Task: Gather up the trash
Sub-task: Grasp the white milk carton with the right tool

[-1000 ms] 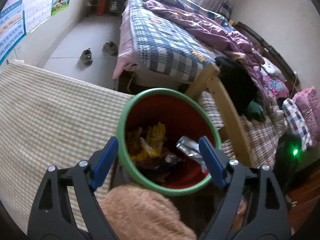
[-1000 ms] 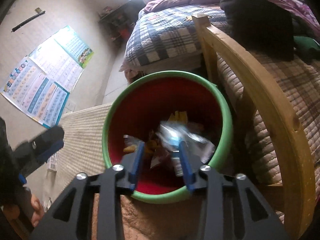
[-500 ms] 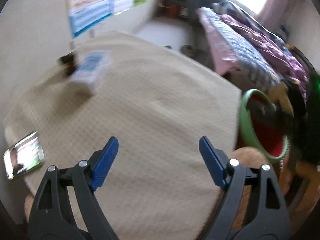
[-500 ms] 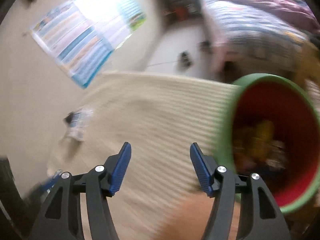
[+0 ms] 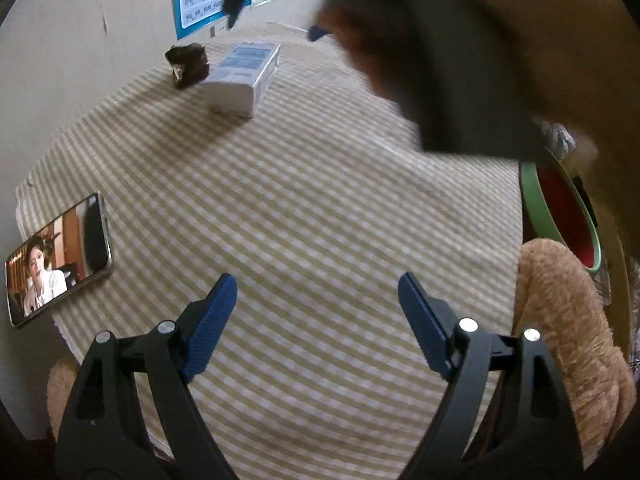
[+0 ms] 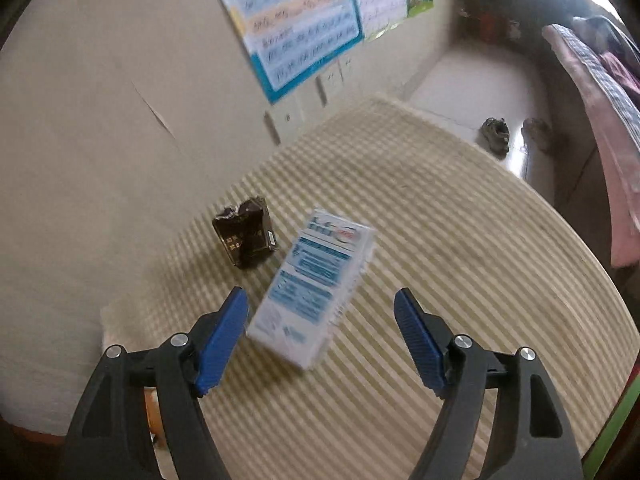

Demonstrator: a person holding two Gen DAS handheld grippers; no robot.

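Right gripper (image 6: 320, 332) — jaws just opened, empty — above white carton (image 6: 314, 284).

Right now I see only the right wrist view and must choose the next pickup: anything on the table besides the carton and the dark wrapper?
Observer: A phone lies at the checked cloth's near left edge, screen lit.
Operator: Is the other hand free?
Observer: The left gripper is open and empty above bare cloth.
Operator: Where's the drop?
Observer: The green-rimmed bin stands just off the cloth's right side.
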